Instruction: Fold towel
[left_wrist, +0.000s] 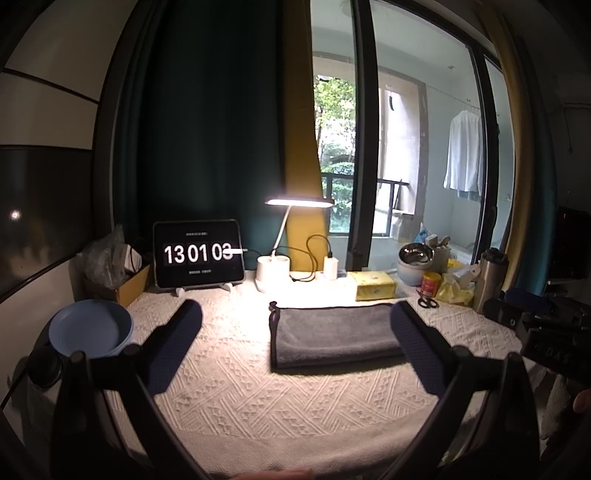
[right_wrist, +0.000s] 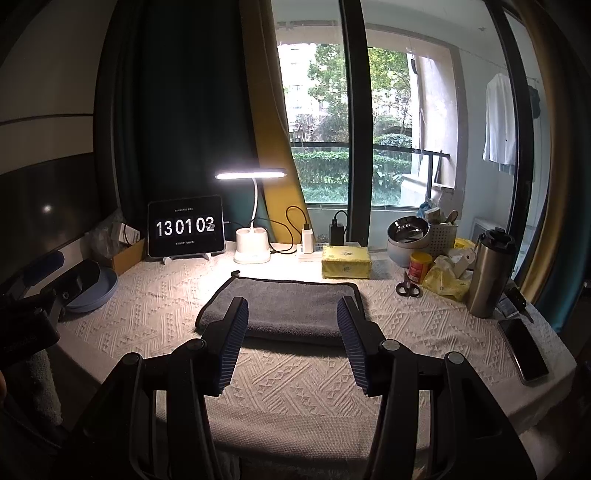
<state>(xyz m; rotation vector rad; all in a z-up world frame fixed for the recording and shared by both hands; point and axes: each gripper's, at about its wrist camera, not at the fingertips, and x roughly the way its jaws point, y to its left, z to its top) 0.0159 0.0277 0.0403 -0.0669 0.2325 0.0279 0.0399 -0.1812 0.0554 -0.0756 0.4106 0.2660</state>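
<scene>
A grey towel (left_wrist: 332, 334) lies folded in a flat rectangle on the white patterned tablecloth (left_wrist: 236, 384); it also shows in the right wrist view (right_wrist: 288, 306). My left gripper (left_wrist: 295, 314) is open and empty, hovering above the cloth, the towel between its fingers toward the right finger. My right gripper (right_wrist: 293, 306) is open and empty, held just in front of the towel's near edge. The right gripper's body shows at the right edge of the left wrist view (left_wrist: 546, 328).
A blue bowl (left_wrist: 90, 328) sits at the left. At the back stand a clock tablet (left_wrist: 198, 253), a lit desk lamp (left_wrist: 273, 271) and a yellow tissue box (right_wrist: 345, 261). Scissors (right_wrist: 408, 287), a steel flask (right_wrist: 489, 273) and a phone (right_wrist: 522, 349) lie on the right.
</scene>
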